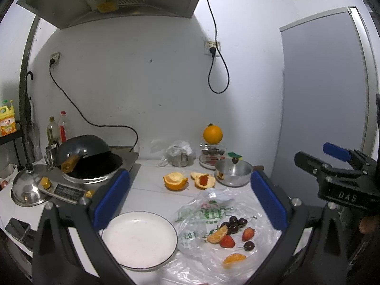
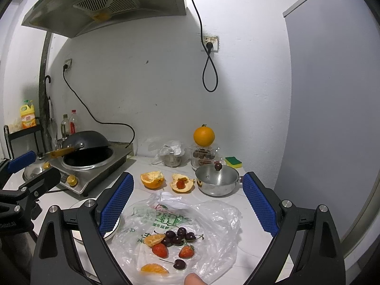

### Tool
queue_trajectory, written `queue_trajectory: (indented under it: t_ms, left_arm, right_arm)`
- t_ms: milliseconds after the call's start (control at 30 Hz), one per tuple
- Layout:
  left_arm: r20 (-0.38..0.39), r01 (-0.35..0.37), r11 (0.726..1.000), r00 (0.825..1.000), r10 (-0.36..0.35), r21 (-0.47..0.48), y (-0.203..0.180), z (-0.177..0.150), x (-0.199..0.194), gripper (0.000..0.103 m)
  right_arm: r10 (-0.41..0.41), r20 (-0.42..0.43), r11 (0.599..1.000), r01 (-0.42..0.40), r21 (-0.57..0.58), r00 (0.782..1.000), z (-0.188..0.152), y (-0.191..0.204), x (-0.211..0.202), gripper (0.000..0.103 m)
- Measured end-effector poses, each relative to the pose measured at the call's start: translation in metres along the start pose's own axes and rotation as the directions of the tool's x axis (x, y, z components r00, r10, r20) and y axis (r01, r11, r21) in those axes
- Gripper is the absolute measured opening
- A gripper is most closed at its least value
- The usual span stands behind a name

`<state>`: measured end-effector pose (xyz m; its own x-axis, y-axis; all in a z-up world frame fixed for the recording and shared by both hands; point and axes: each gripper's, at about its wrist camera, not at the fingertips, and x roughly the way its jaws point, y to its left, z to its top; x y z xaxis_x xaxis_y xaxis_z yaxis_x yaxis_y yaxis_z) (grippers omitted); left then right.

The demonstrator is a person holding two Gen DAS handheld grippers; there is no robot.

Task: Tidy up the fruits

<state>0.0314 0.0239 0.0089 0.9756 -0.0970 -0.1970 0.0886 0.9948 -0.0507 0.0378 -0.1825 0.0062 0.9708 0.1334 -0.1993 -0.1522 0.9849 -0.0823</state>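
A clear plastic bag [image 2: 213, 216] lies flat on the white counter with fruit on it. There are dark cherries [image 2: 178, 236], two strawberries [image 2: 159, 249] and two orange segments [image 2: 154, 239]. My right gripper [image 2: 187, 205] hovers open above this pile, holding nothing. An empty white plate [image 1: 140, 239] sits just left of the bag [image 1: 201, 213]. My left gripper [image 1: 190, 201] is open over the plate and bag, also holding nothing. The cherries [image 1: 234, 223] and strawberries [image 1: 227, 241] lie low and right between its fingers. The right gripper [image 1: 318, 156] shows at the right edge.
Behind the bag lie two orange peel halves [image 1: 175, 180], one holding a strawberry [image 1: 203, 180], and a lidded steel pot [image 1: 234, 172]. A whole orange [image 1: 212, 134] tops a container by the wall. An induction cooker with a wok [image 1: 90, 163] stands left. A fingertip [image 2: 194, 279] shows at the bottom.
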Motion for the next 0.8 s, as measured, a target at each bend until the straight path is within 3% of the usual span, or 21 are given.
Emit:
queue_trajectory:
  t_ms: [800]
  left_arm:
    - [0.008,0.001,1.000,1.000,-0.001,0.003,-0.0024,0.0001,-0.0062,0.103]
  right_arm:
    - [0.014,-0.003,1.000,-0.014,-0.005,1.000,-0.0019,0.0015,-0.0049,0.095]
